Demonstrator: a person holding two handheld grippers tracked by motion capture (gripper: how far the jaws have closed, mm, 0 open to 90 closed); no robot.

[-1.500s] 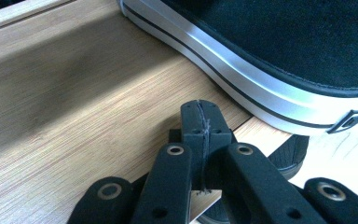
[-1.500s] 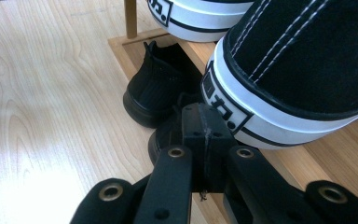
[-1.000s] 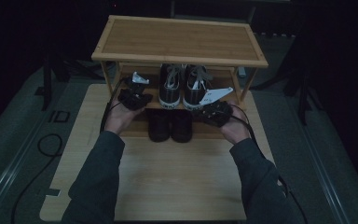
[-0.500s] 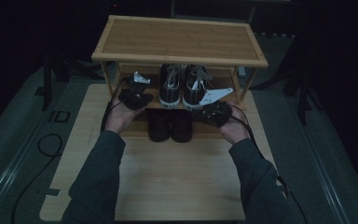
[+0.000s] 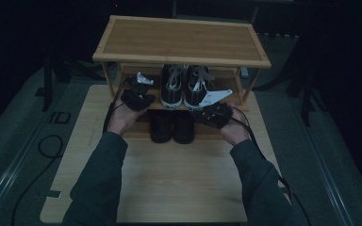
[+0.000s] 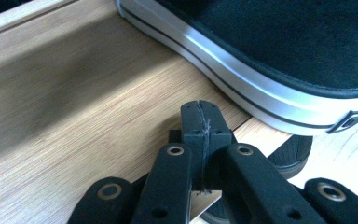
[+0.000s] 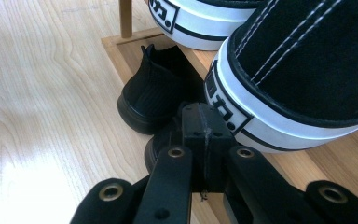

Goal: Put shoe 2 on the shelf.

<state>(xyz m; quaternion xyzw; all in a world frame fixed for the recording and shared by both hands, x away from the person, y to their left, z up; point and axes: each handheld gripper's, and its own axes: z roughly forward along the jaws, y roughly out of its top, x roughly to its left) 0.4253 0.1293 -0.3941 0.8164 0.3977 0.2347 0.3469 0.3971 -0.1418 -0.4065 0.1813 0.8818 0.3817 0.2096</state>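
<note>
Little had moved since the earlier frames: both hands stayed at the front of the shoe rack (image 5: 181, 40), with the left gripper (image 5: 139, 92) perhaps slightly nearer the middle shelf than before.

Item 1. Shoe rack, bamboo, standing at the far end of a pale wooden table (image 5: 179, 188); top shelf bare.

Item 2. Pair of black sneakers (image 5: 187, 87) with white soles and white laces, side by side on the middle shelf, heels toward the person. In the left gripper view the white sole of one sneaker (image 6: 242, 79) ran just beyond the jaw tips; in the right gripper view the heel of the other, with its black-and-white heel patch (image 7: 223, 109), sat just beside the jaw tips.

Item 3. Pair of plain black shoes (image 5: 172, 127) on the lowest level, directly below the sneakers, heels outward; seen also in the right gripper view (image 7: 154, 100).

Item 4. Left gripper, held at the left front of the middle shelf, left of the sneakers; jaws pressed together, nothing between them.

Item 5. Right gripper (image 5: 213, 113), held at the right front edge of the same shelf, beside the right sneaker's heel; jaws likewise closed flush on nothing.

Item 6. Dark sleeves (image 5: 99, 188) entering from the bottom of the high view.
</note>
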